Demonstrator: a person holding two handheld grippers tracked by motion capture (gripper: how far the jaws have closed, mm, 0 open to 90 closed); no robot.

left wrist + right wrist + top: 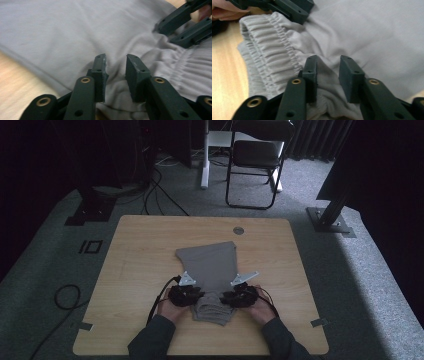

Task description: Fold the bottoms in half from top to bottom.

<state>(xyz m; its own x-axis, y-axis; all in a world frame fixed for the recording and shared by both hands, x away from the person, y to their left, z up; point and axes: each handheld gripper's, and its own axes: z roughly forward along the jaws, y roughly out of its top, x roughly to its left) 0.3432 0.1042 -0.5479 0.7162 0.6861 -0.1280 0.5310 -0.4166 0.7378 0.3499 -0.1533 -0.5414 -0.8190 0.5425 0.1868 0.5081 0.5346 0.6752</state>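
the person's sleeves come in at 6 o'clock of the high view, and each hand holds a black gripper. the left gripper (197, 295) sits at about 7 o'clock from the middle of the table (140, 245). the right gripper (226, 298) sits at about 5 o'clock. both rest at the near end of the grey shorts (212, 265), one on each side, close together.

in the left gripper view, the two black jaws stand a little apart. grey cloth (75, 32) lies in the gap, bunched up, but the pads do not press on it. the other gripper (186, 23) shows at 2 o'clock, on the stretchy waistband.

in the right gripper view, the jaws also stand a little apart, with wrinkled cloth between them and not squeezed. the ruffled waistband (269, 57) runs off to 10 o'clock, where the other gripper (287, 8) and some fingers (227, 12) show.

the shorts lie near the middle of the table, folded up at the near end, and flat toward 12 o'clock. past the table, at 12 o'clock, a dark chair (257, 155) stands on the grey floor.
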